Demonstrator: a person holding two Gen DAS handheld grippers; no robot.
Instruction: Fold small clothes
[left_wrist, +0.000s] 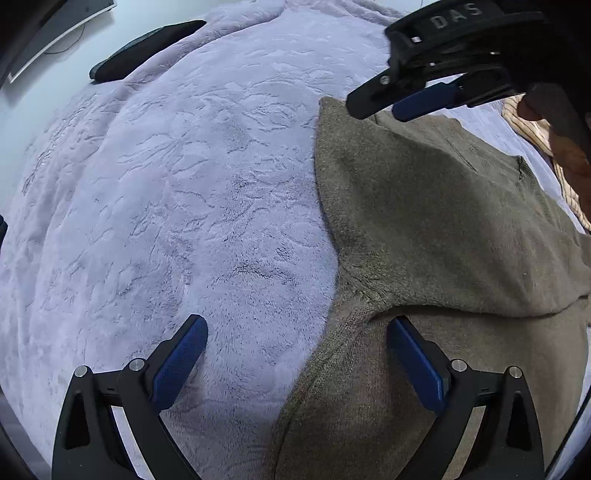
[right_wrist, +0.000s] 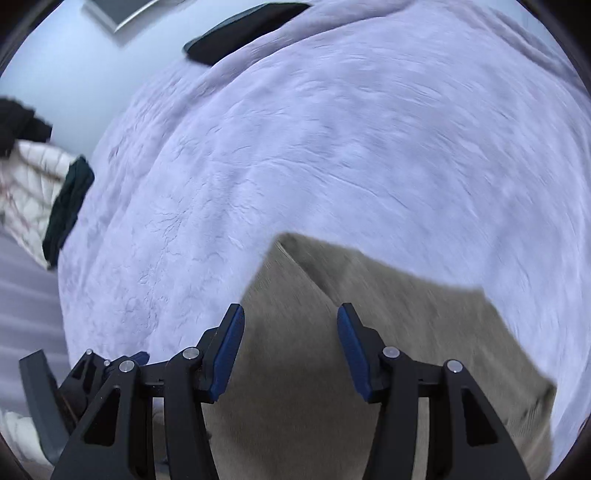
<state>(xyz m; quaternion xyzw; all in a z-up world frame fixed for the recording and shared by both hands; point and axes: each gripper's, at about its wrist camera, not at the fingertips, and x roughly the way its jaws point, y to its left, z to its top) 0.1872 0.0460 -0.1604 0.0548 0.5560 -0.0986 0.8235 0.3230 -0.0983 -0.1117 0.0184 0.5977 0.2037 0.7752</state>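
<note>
Your left tongs (left_wrist: 297, 363) stand wide apart and hold nothing, poised over the near left edge of the olive knit garment (left_wrist: 436, 229), where a ribbed seam runs under them. Your right tongs (right_wrist: 290, 349) are also apart with nothing between them, hanging above the same garment. It lies partly folded on the pale fleecy blanket (left_wrist: 177, 192), one flap already laid over the body. Expect it to be soft, light and limp: it will sag and drag on the fleece. Pinch it at the ribbed edges or corners, through both layers. Farther off, at the blanket's far left edge, lies a dark cushion (left_wrist: 147, 50).
</note>
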